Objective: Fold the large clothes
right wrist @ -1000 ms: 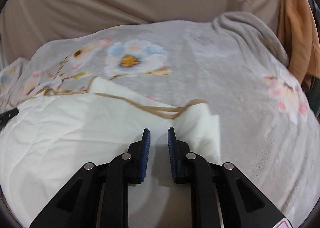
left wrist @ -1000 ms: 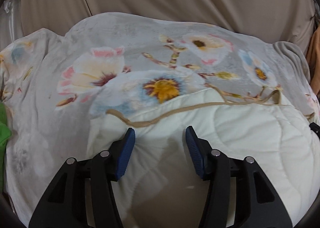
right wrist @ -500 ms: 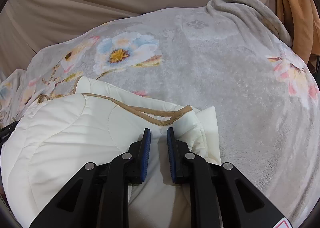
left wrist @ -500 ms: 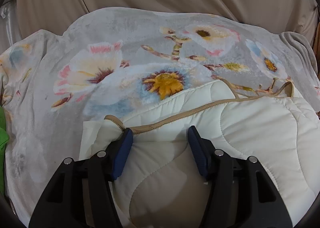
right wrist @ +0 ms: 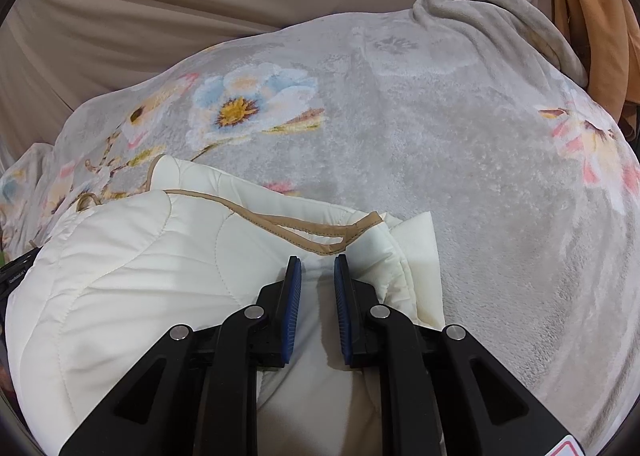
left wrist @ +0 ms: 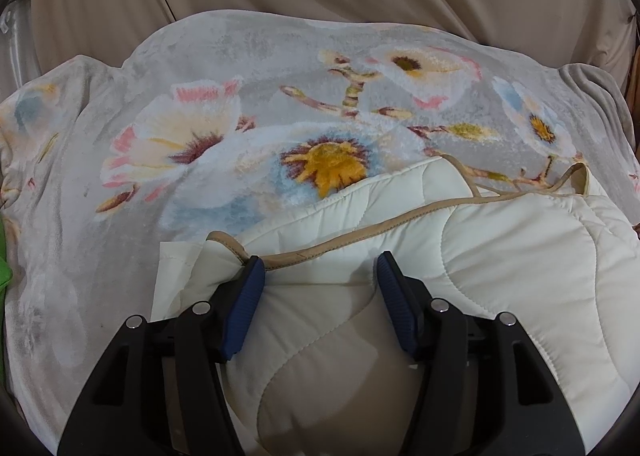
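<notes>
My left gripper (left wrist: 320, 276) stands apart over the cream quilted garment (left wrist: 520, 276); only my right view shows the right gripper (right wrist: 317, 276) clamped on its fabric, plus an orange cloth (right wrist: 592, 35).

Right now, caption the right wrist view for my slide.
Right hand-held gripper pinches a cream quilted garment near its tan-trimmed edge, on a grey floral blanket.

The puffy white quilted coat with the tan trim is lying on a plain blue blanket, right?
Not quite. The puffy white quilted coat with the tan trim does lie on a blanket, but the fuzzy grey blanket is printed with big flowers, not plain blue. Both wrist views show the flowers.
</notes>
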{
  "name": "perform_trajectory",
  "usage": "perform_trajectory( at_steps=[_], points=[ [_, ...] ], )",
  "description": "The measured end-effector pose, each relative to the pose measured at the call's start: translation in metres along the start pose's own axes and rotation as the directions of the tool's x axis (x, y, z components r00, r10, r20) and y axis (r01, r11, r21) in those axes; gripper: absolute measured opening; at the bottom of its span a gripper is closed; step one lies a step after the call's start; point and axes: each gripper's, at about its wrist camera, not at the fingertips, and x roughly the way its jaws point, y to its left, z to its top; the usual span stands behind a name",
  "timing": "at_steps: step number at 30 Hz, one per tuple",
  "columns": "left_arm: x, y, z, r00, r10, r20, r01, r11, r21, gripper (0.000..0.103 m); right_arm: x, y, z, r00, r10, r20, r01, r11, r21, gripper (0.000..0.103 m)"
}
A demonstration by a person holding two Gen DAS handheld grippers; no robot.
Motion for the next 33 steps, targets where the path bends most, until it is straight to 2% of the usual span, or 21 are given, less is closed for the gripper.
perform_trajectory(
  at_steps=[4, 7, 8, 9, 10, 11, 13, 16, 17, 18, 19, 20, 21, 22, 24, 27, 29, 31, 33],
  points=[
    [-0.003, 0.002, 0.000, 1.000, -0.016, 0.018, 0.017, 1.000, -0.010, 0.057, -0.002, -0.001, 0.000, 1.000, 0.011, 0.014, -0.011, 1.000, 0.010, 0.014],
    [-0.026, 0.017, 0.000, 0.995, -0.063, 0.084, 0.069, 0.995, -0.072, 0.059, -0.024, -0.002, -0.001, 0.996, 0.020, 0.089, -0.022, 1.000, 0.019, 0.023],
    [-0.037, 0.023, 0.000, 0.992, -0.058, 0.110, 0.069, 0.993, -0.098, 0.063, -0.038, -0.004, -0.001, 0.991, 0.004, 0.133, -0.008, 0.999, 0.032, 0.028],
    [-0.051, 0.030, 0.000, 0.989, -0.047, 0.143, 0.065, 0.990, -0.126, 0.076, -0.048, -0.006, -0.001, 0.987, -0.005, 0.158, -0.002, 0.999, 0.046, 0.038],
    [-0.062, 0.036, 0.002, 0.985, -0.034, 0.170, 0.060, 0.987, -0.149, 0.090, -0.056, -0.010, 0.000, 0.985, -0.010, 0.174, 0.000, 0.998, 0.062, 0.044],
    [-0.073, 0.043, 0.004, 0.982, -0.014, 0.187, 0.047, 0.984, -0.170, 0.094, -0.061, -0.014, 0.002, 0.985, -0.013, 0.174, -0.001, 0.997, 0.079, 0.044],
    [-0.079, 0.051, 0.010, 0.986, -0.011, 0.168, 0.043, 0.981, -0.190, 0.094, -0.059, -0.019, 0.006, 0.990, -0.011, 0.138, -0.002, 0.995, 0.095, 0.045],
    [-0.058, 0.060, 0.015, 0.997, -0.039, 0.068, 0.053, 0.975, -0.217, 0.093, -0.038, -0.017, 0.009, 0.999, -0.018, 0.045, 0.015, 0.997, 0.075, 0.046],
    [-0.045, 0.060, 0.014, 0.998, -0.064, 0.022, 0.068, 0.972, -0.225, 0.092, -0.026, -0.015, 0.010, 1.000, -0.025, 0.005, 0.024, 0.997, 0.070, 0.045],
    [-0.037, 0.061, 0.010, 0.996, -0.085, -0.007, 0.081, 0.967, -0.242, 0.077, -0.018, -0.013, 0.009, 0.999, -0.030, -0.017, 0.031, 0.997, 0.067, 0.033],
    [-0.027, 0.060, 0.007, 0.991, -0.125, -0.040, 0.111, 0.962, -0.251, 0.046, -0.015, -0.010, 0.010, 1.000, -0.022, -0.017, 0.023, 0.998, 0.058, 0.015],
    [-0.024, 0.059, 0.005, 0.990, -0.129, -0.055, 0.111, 0.959, -0.262, 0.038, -0.018, -0.008, 0.011, 1.000, -0.003, -0.011, 0.004, 0.999, 0.051, 0.013],
    [-0.027, 0.059, 0.006, 0.993, -0.117, -0.037, 0.103, 0.957, -0.270, 0.024, -0.025, -0.005, 0.012, 1.000, 0.004, 0.011, -0.004, 0.999, 0.047, 0.011],
    [-0.032, 0.059, 0.008, 0.994, -0.112, -0.014, 0.104, 0.958, -0.266, 0.015, -0.039, -0.001, 0.016, 0.997, 0.002, 0.071, -0.005, 0.999, 0.036, 0.010],
    [-0.047, 0.057, 0.018, 0.991, -0.121, 0.049, 0.129, 0.957, -0.261, 0.013, -0.066, 0.002, 0.023, 0.984, 0.022, 0.178, -0.027, 0.999, 0.028, 0.010],
    [-0.046, 0.048, 0.032, 0.995, -0.065, 0.071, 0.079, 0.975, -0.210, 0.013, -0.078, 0.000, 0.032, 0.972, 0.016, 0.235, -0.027, 0.999, 0.044, 0.009],
    [-0.022, 0.041, 0.032, 0.999, -0.035, 0.018, 0.037, 0.985, -0.170, 0.013, -0.050, -0.002, 0.033, 0.986, -0.047, 0.160, 0.042, 0.998, 0.038, 0.009],
    [0.008, 0.040, 0.023, 0.999, -0.026, -0.048, 0.018, 0.986, -0.168, 0.016, -0.002, -0.012, 0.022, 0.998, -0.066, 0.007, 0.065, 0.996, 0.059, 0.010],
    [0.015, 0.036, 0.019, 0.999, -0.001, -0.043, -0.006, 0.988, -0.154, 0.016, 0.007, -0.017, 0.018, 0.999, -0.043, -0.014, 0.044, 0.995, 0.089, 0.010]
  ],
)
